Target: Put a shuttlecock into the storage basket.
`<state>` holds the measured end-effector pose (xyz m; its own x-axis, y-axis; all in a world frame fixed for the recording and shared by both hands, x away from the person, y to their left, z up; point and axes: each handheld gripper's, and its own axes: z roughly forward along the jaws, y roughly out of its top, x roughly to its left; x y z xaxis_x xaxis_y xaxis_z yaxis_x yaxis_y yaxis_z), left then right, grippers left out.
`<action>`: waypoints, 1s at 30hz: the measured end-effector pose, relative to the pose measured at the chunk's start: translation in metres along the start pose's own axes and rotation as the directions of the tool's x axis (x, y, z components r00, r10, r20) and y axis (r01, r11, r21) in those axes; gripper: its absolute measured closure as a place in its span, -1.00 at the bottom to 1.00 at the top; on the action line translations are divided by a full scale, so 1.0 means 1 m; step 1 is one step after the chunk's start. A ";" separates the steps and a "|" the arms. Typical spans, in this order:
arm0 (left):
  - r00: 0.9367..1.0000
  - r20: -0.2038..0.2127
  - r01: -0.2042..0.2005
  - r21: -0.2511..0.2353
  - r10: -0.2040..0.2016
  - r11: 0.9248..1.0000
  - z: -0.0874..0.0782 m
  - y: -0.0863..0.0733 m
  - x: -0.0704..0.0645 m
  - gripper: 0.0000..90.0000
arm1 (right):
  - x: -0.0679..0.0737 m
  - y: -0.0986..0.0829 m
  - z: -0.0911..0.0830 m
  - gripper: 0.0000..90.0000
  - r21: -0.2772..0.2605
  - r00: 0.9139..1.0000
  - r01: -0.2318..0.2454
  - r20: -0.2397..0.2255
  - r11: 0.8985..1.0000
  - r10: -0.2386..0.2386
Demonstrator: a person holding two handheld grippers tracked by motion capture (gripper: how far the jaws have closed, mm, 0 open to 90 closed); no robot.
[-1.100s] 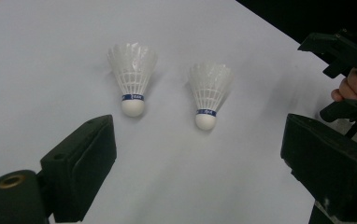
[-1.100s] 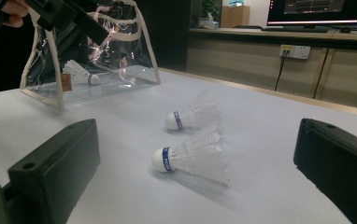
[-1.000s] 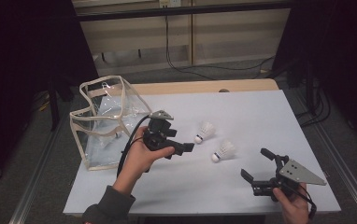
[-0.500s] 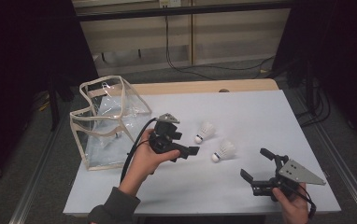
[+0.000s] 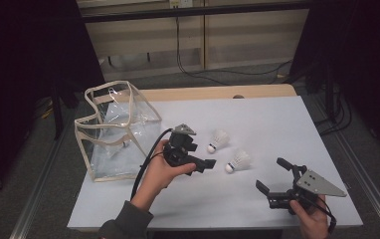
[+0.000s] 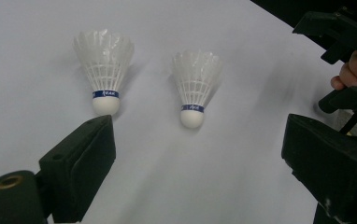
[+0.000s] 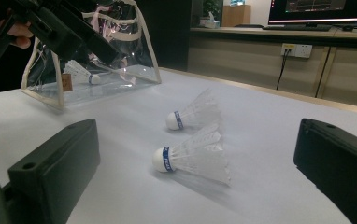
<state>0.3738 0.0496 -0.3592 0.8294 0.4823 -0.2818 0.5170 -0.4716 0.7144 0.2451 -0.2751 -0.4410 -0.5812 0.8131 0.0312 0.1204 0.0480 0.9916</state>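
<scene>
High view shows the left claw [image 5: 200,158], jaws spread and empty, has slid from the clear bag [image 5: 118,130] toward the two shuttlecocks [image 5: 219,140] [image 5: 238,160] lying on the tabletop [image 5: 277,124], so a pickup looks next, while the right claw [image 5: 272,175] waits spread nearby.

table [image 5: 277,119]: white top | wall: wood panels | floor: grey, cables [image 5: 228,74]

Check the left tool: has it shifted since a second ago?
Yes. The left tool has moved right and toward the person, away from the clear bag, closing on the two shuttlecocks, which lie where they were.
</scene>
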 end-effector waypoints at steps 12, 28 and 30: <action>1.000 0.005 -0.007 0.018 0.006 1.000 0.013 -0.002 -0.001 -0.81 | -0.001 0.000 0.000 -0.99 -0.001 1.000 -0.001 0.007 1.000 0.001; 0.999 -0.011 -0.049 0.015 0.049 0.999 0.032 -0.007 -0.001 -0.91 | -0.001 0.000 -0.001 -0.99 -0.001 1.000 0.001 0.005 1.000 -0.001; 0.998 -0.011 -0.064 0.021 0.064 0.998 0.034 -0.007 -0.002 -0.91 | -0.001 0.000 -0.001 -0.99 -0.001 1.000 -0.001 0.006 1.000 0.001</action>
<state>0.3755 0.0267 -0.3858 0.8587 0.4588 -0.2284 0.4671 -0.5172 0.7171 0.2452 -0.2766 -0.4408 -0.5765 0.8165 0.0319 0.1203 0.0462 0.9917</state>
